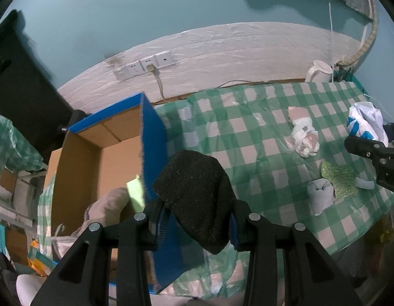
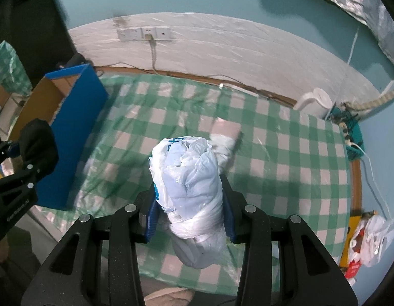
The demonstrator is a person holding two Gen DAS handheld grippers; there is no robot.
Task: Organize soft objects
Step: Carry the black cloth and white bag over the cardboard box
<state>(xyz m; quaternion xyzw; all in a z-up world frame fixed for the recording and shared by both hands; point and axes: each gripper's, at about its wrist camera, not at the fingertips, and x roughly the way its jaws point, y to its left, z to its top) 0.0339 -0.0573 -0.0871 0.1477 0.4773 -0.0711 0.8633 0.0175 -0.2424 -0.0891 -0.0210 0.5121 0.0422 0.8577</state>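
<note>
Here the left claw (image 1: 197,225) pinches a black sock (image 1: 197,193) above the blue cardboard box (image 1: 153,137) at the edge of the green checked surface (image 1: 247,132). The right claw (image 2: 189,213) pinches a bundled white plastic bag (image 2: 189,178) over the cloth. Nearby lie a grey sock (image 1: 320,196), a green scrap (image 1: 340,182) and a pink-white bundle (image 1: 303,134). Lettering on the left claw's side reads "GenRobot.AI".

Both wrist cameras look steeply down along their own fingers, close over the checked tablecloth (image 1: 260,132). The left view sits by the blue box (image 1: 151,137), facing the wall sockets (image 1: 146,66). The right view hangs mid-table. Both share box, cloth, sockets and white kettle (image 2: 316,102).
</note>
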